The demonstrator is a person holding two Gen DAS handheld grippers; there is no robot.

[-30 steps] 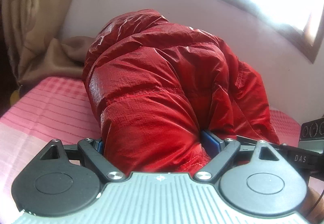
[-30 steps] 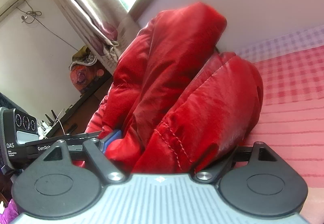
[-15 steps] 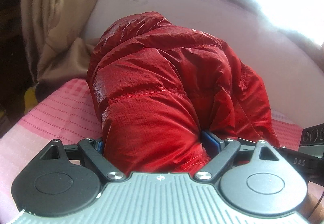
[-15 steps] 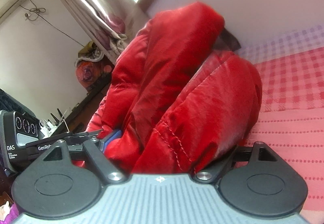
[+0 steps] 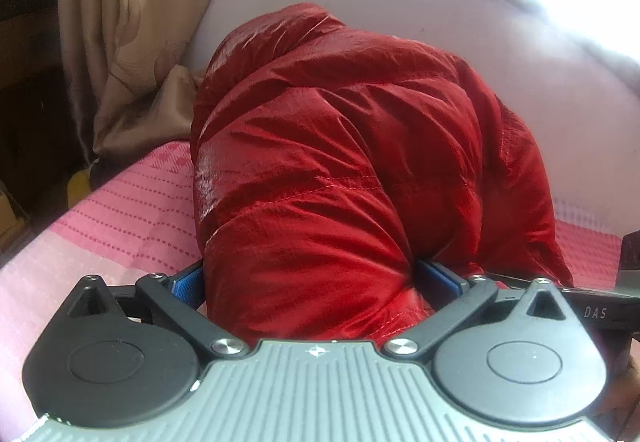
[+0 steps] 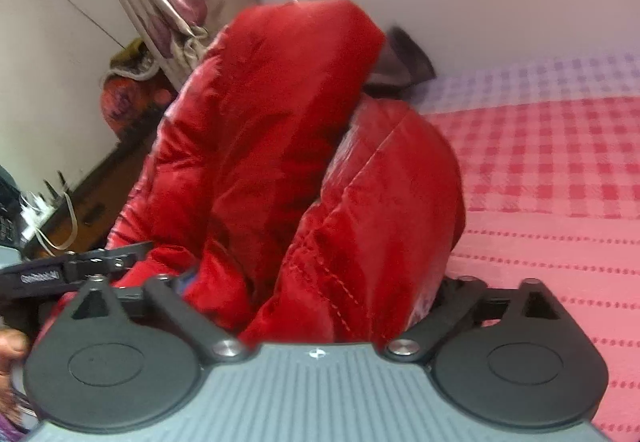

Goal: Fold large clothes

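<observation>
A shiny red puffer jacket [image 5: 340, 170] is bunched into a tall mound on a pink checked bed cover [image 5: 120, 218]. My left gripper [image 5: 312, 282] is shut on a thick fold of the jacket, with blue pads [image 5: 186, 284] pressed against the fabric on both sides. The jacket also fills the right wrist view [image 6: 304, 170]. My right gripper [image 6: 316, 294] is shut on another fold of it. The fingertips of both grippers are hidden in the fabric. The other gripper's body shows at the right edge of the left view [image 5: 600, 306] and the left edge of the right view [image 6: 60, 270].
A lilac wall [image 5: 400, 10] runs close behind the jacket, under a bright window. Beige curtains [image 5: 136, 26] hang at the left. The bed cover [image 6: 560, 202] stretches right. A dark cloth [image 6: 404, 58] lies by the wall. A cluttered wooden shelf [image 6: 80, 210] stands off the bed.
Both grippers have shifted with the jacket still held. The left view has swung so more curtain shows. The right view has moved, is blurred, and a dark cloth behind the jacket has appeared.
</observation>
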